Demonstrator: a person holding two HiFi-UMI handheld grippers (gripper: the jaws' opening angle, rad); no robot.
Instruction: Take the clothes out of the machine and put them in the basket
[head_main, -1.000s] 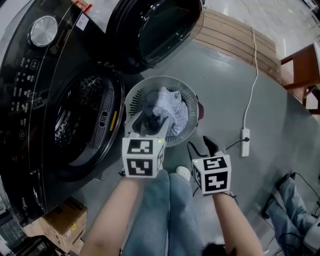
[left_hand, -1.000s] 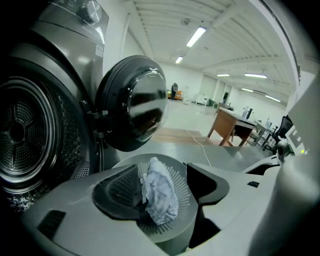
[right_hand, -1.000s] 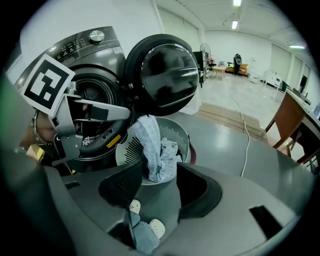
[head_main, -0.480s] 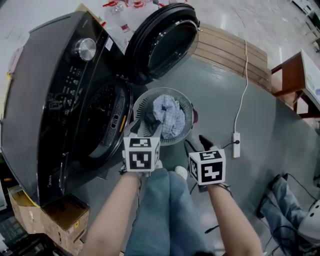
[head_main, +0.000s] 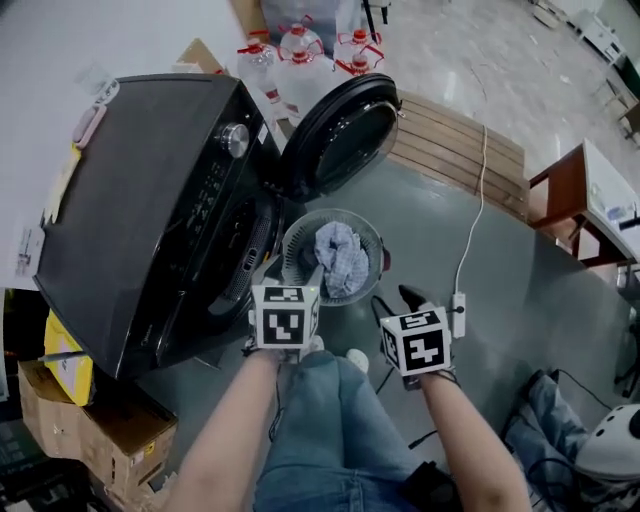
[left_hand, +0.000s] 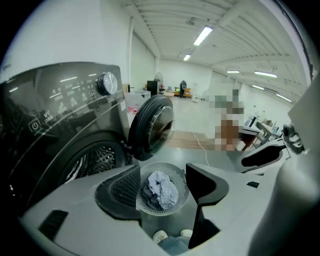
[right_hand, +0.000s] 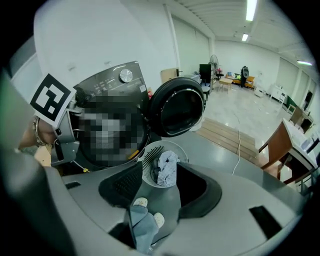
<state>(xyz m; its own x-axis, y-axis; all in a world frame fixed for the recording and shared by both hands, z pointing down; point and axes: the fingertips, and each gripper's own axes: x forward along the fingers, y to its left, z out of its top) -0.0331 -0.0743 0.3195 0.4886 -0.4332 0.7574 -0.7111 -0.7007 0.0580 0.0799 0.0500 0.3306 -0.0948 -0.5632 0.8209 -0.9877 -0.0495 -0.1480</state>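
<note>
- The washing machine (head_main: 140, 200) is standing on the grey floor (head_main: 450, 220) with its round door (head_main: 345, 130) swung wide open.
- The round white basket (head_main: 374, 245) is sitting on the floor just in front of the machine's opening, under the open door.
- The clothes (head_main: 340, 262) are lying inside the basket, a light checked cloth on top of a darker one.
- The left gripper (left_hand: 163, 186) is hanging in the air above the near edge of the basket. Its fingers are standing apart and holding nothing.
- The right gripper (right_hand: 161, 192) is hanging beside it, a bit to the right of the basket. Its fingers are also spread and holding nothing.
- The person's blue jeans (head_main: 330, 430) and a white shoe (head_main: 357, 358) are showing below the grippers.
- A white power strip (head_main: 458, 313) is lying on the floor to the right.
- Water bottles (head_main: 300, 45) are standing behind the machine, and a cardboard box (head_main: 110, 440) is sitting near its front corner.
</note>
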